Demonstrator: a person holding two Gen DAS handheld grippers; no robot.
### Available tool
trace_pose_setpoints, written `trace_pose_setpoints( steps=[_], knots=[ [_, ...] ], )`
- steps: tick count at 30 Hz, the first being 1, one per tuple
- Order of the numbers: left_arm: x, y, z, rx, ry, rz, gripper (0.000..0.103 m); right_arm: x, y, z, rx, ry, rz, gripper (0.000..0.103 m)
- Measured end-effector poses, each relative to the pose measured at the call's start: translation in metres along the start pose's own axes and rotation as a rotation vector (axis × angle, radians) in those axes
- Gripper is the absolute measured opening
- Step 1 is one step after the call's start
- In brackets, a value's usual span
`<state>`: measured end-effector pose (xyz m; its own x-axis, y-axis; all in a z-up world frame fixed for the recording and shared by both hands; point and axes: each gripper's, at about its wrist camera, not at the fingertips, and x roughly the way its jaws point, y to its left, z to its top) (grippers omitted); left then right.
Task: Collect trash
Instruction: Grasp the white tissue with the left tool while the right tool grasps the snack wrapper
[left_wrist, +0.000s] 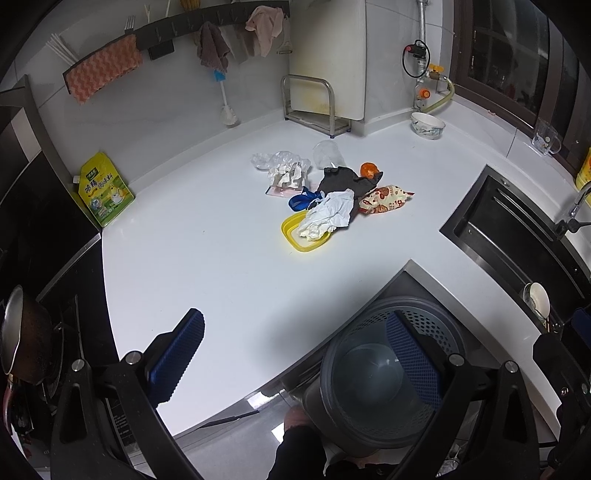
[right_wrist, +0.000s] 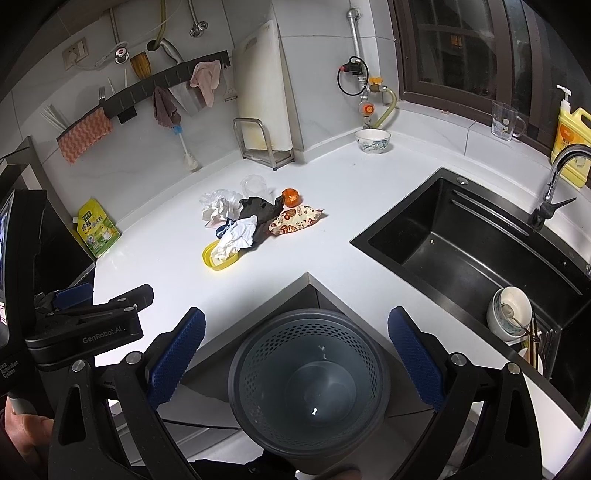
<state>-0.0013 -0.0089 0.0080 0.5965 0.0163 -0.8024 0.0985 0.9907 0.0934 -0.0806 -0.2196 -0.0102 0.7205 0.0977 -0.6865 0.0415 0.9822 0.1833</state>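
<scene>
On the white tabletop (left_wrist: 221, 258), mid-surface, trash is heaped: crumpled white paper (left_wrist: 327, 214) on a yellow plastic lid (left_wrist: 291, 236), dark crumpled wrapper (left_wrist: 343, 181), patterned snack bag (left_wrist: 386, 199). Grey perforated waste bin (right_wrist: 308, 384) is placed below the tabletop edge. Left gripper (left_wrist: 295, 362) and right gripper (right_wrist: 295, 362) are held spread, empty.

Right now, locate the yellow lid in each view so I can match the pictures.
Left wrist: yellow lid at centre, under the crumpled white paper.
Right wrist: yellow lid left of centre, on the trash pile's near edge.
Shared landmark: the green-yellow pouch at the counter's left end.
</scene>
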Motion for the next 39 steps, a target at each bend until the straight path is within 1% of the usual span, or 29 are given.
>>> trace_pose_setpoints(
  steps=[5,10,12,17,21,25,29,36,39],
  knots=[
    [0.015,0.011,-0.002,-0.021,0.029,0.000,0.097,0.023,-0.002,-0.004,0.013,0.045,0.007,0.095],
    [0.039,0.023,0.001,-0.024,0.062,-0.018,0.097,0.048,-0.002,0.002,0.013,0.069,0.010,0.095],
    [0.049,0.027,0.003,-0.018,0.061,-0.015,0.097,0.059,0.000,0.007,0.006,0.073,0.008,0.095],
    [0.077,0.035,0.017,-0.013,0.026,-0.013,0.097,0.098,0.000,0.026,-0.010,0.082,-0.012,0.095],
    [0.107,0.038,0.034,-0.034,0.030,-0.023,0.097,0.135,-0.003,0.046,-0.007,0.090,-0.021,0.095],
    [0.133,0.037,0.049,-0.039,0.027,-0.032,0.097,0.167,-0.003,0.062,-0.019,0.100,-0.029,0.095],
    [0.150,0.035,0.058,-0.035,0.005,-0.048,0.097,0.195,-0.001,0.078,-0.038,0.095,-0.034,0.095],
    [0.180,0.016,0.070,-0.036,-0.020,-0.090,0.097,0.236,-0.008,0.103,-0.103,0.073,-0.009,0.095],
    [0.192,0.007,0.073,-0.024,-0.025,-0.093,0.097,0.257,-0.013,0.112,-0.135,0.077,0.024,0.095]
  ],
)
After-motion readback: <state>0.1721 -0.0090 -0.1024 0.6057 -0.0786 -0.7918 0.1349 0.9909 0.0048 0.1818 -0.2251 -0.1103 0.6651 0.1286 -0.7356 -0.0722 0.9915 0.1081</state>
